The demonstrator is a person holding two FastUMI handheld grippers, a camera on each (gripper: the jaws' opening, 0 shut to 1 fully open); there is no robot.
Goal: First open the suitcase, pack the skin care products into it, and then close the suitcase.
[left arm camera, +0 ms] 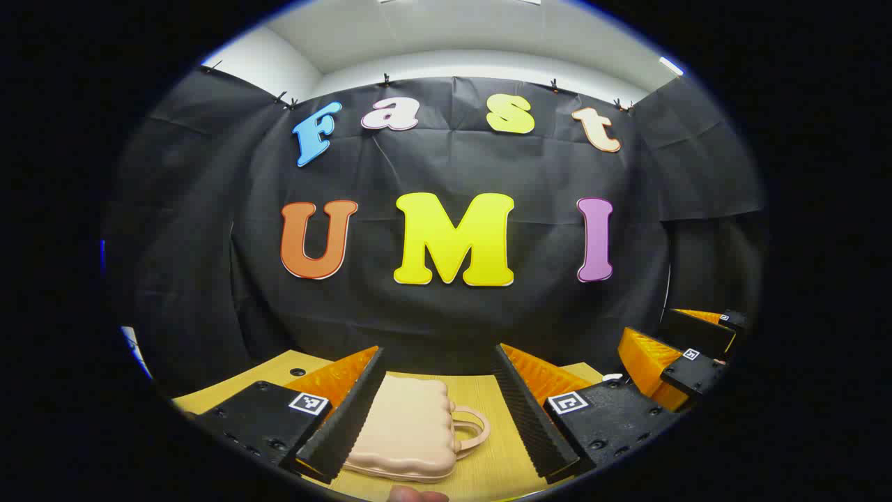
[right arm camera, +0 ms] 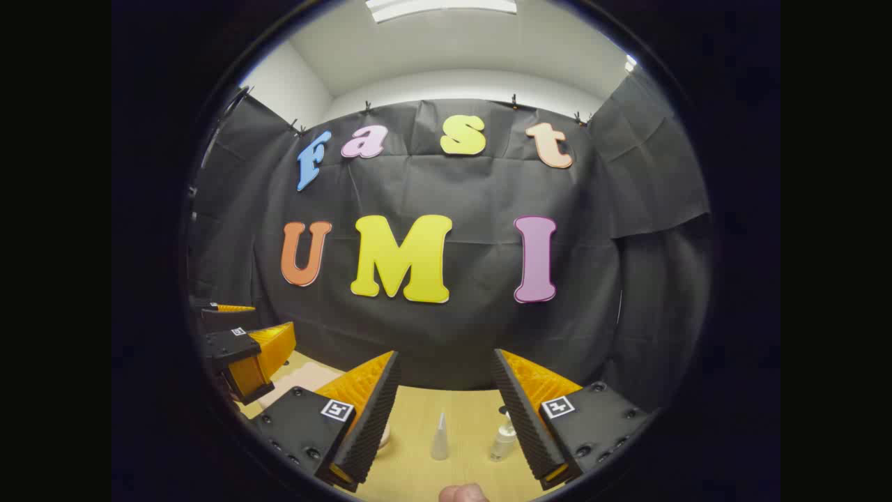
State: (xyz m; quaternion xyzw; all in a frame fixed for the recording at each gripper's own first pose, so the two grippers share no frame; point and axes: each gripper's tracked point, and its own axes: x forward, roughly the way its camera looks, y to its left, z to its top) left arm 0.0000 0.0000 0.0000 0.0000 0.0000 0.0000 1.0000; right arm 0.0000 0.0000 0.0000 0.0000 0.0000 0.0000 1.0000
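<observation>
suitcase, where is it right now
In the left gripper view the closed suitcase lies flat on the wooden table, low in the picture between the open left gripper fingers, its handle pointing right.

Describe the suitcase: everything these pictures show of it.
The suitcase is a small, pale peach case that looks like moulded plastic, with a scalloped edge and ribbed lid. It lies flat and closed on the light wooden table, its loop handle pointing right in the left gripper view. It sits between the open left gripper fingers; whether they touch it is unclear.
</observation>
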